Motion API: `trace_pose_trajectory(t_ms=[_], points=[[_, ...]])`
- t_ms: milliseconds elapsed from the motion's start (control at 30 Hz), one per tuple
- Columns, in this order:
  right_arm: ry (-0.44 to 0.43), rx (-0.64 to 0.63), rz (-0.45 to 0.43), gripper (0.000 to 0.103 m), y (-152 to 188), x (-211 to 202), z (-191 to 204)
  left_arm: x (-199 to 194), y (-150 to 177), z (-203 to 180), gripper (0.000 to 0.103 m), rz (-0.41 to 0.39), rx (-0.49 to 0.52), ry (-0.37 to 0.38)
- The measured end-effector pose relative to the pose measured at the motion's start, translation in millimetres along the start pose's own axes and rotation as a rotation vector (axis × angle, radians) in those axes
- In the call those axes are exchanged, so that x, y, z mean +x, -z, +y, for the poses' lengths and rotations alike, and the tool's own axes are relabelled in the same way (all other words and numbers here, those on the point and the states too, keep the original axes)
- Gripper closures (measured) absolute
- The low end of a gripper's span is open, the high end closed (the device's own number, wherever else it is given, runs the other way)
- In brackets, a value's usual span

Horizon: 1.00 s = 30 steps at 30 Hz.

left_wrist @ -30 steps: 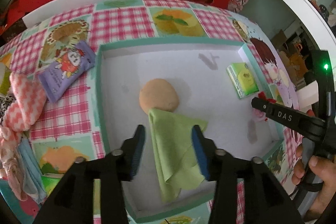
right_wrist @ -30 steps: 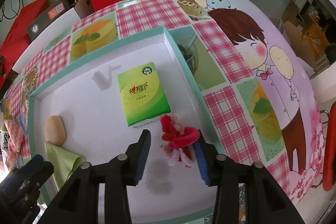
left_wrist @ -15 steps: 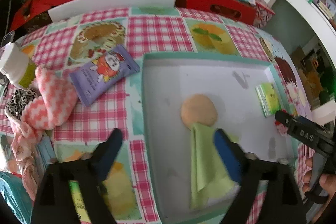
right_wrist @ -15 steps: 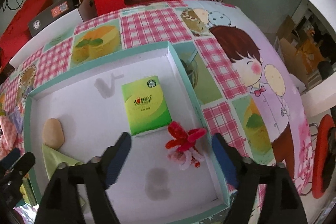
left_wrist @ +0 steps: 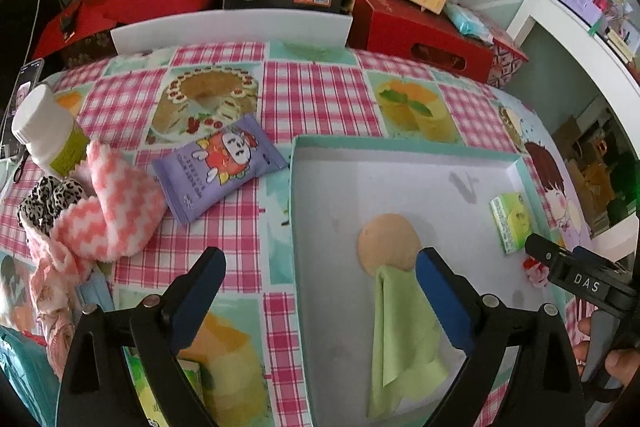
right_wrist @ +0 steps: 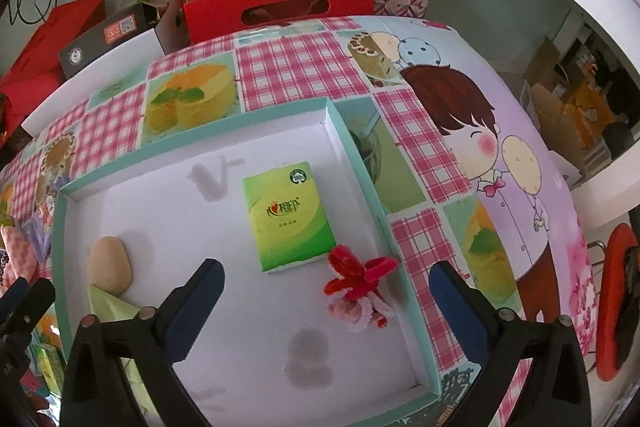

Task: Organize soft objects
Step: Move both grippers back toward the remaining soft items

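Left wrist view: shows the left gripper (left_wrist: 320, 263) gaping wide and gripping nothing, one blue pad over the checked tablecloth (left_wrist: 312, 95), the other over the shallow teal-rimmed tray (left_wrist: 400, 147). Finds a green cloth (left_wrist: 400, 339) lying crumpled on the tray's white floor just by the right-hand pad, not pinched, its upper corner touching a round tan puff (left_wrist: 388, 247). Catches, further along the same tray, a green tissue pack (left_wrist: 512, 223) near the far wall and the black tip of the right gripper (left_wrist: 576, 275), with fingers of a hand (left_wrist: 612, 363) curled on its handle. Picks out, outside the tray on the cloth, a purple snack packet (left_wrist: 220, 167), a pink-and-white zigzag cloth (left_wrist: 108, 215) heaped just beside it, a leopard-print scrunchie (left_wrist: 44, 195) touching that heap, and a white-capped bottle (left_wrist: 44, 131) behind — all well apart from the pads. Right wrist view: shows the right gripper's jaws opening, with a red pipe-cleaner flower (right_wrist: 356, 287) resting on the tray floor between them — touched by neither pad — close to the tray's right wall and just beside the tissue pack's corner.
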State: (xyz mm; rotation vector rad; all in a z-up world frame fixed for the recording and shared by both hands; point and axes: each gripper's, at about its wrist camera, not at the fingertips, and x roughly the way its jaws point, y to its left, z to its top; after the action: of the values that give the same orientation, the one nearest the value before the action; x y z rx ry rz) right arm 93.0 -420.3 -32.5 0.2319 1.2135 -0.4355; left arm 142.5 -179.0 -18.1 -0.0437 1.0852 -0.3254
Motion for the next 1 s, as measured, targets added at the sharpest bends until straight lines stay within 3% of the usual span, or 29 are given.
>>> trace_pose_trajectory(t_ms=[133, 300, 500, 633, 1000], points=[[-0.012, -0.006, -0.014, 0.0, -0.9, -3.4, 3.2, -3.1, -2.3, 3.5, 0.007, -0.023, -0.021, 0.033], [-0.023, -0.039, -0.023, 0.0, -1.4, -7.0, 16.8, -7.7, -5.2, 10.6, 0.007, -0.033, -0.012, -0.001], [-0.065, -0.087, -0.021, 0.0, -2.0, -11.4, 47.6, -14.3, -10.6, 33.7, 0.007, -0.032, -0.003, -0.092], [-0.084, -0.136, -0.034, 0.0, -0.3, -18.1, 73.3, -20.7, -13.2, 60.6, 0.007, -0.022, -0.051, -0.117], [-0.158, -0.259, -0.047, 0.0, 16.0, -30.4, 129.5, -51.2, -15.2, 142.1, 0.007, -0.039, -0.214, -0.279]])
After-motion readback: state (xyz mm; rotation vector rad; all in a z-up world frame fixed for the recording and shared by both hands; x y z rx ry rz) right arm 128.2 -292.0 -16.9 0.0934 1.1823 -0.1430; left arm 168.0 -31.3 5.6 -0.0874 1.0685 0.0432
